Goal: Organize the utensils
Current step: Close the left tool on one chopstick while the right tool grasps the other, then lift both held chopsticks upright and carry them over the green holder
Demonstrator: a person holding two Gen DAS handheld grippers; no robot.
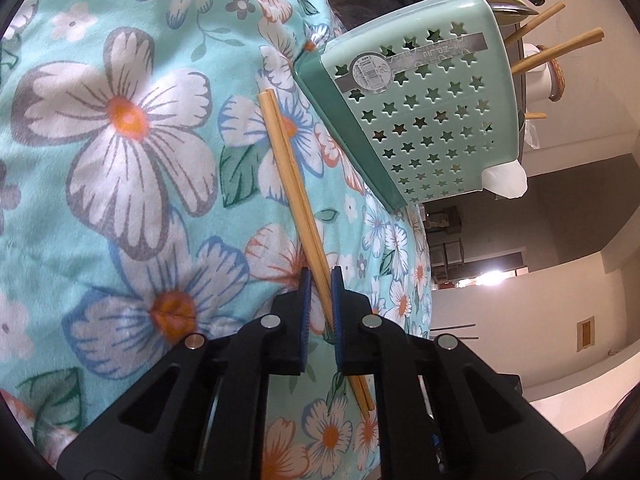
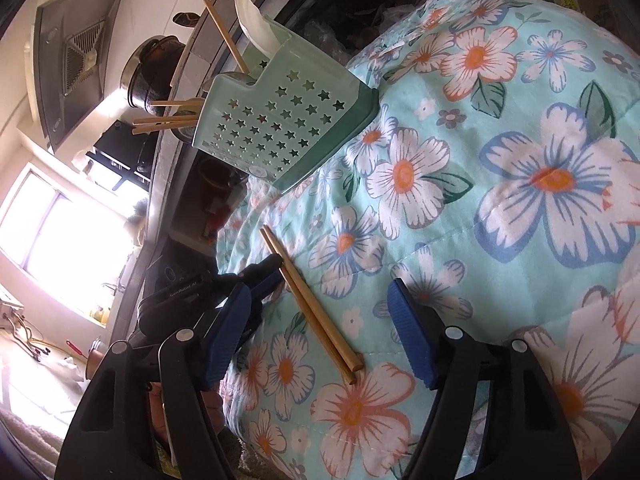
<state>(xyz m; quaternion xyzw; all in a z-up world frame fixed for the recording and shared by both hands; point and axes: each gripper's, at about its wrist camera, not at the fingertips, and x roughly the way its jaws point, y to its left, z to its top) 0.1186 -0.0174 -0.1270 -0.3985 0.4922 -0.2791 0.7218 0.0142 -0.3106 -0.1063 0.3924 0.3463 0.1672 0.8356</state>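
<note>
Most of the sorting looked done. The mint-green plastic utensil holder (image 1: 420, 116), its wall punched with small star-shaped holes and carrying a round sticker, stood near the far edge of the floral quilt (image 1: 120, 120). Several wooden chopsticks, a metal spoon and a white plastic piece already stuck out of its top. One pair of chopsticks (image 1: 296, 196) was left outside it, lying side by side on the quilt just in front of the holder's base, well short of its open mouth.

The left gripper (image 1: 320, 300) had its jaws nearly shut on that pair, the ribbed blue pads pressing the slim sticks partway along their length, with the thin ends running back beneath the gripper. The sticks still lay along the fabric, so lifting them and dropping them into the holder seemed to be what remained.

The right gripper (image 2: 320, 332) held nothing. Its jaws stood wide apart, one on each side of the chopsticks' thick ends without touching them.

The sticks were pale, smooth bamboo or wood, square-sectioned at the thick end and tapering. The quilt was soft, padded and stitched, printed with large white, blue and orange flowers on turquoise. It would probably give under any pressure.
</note>
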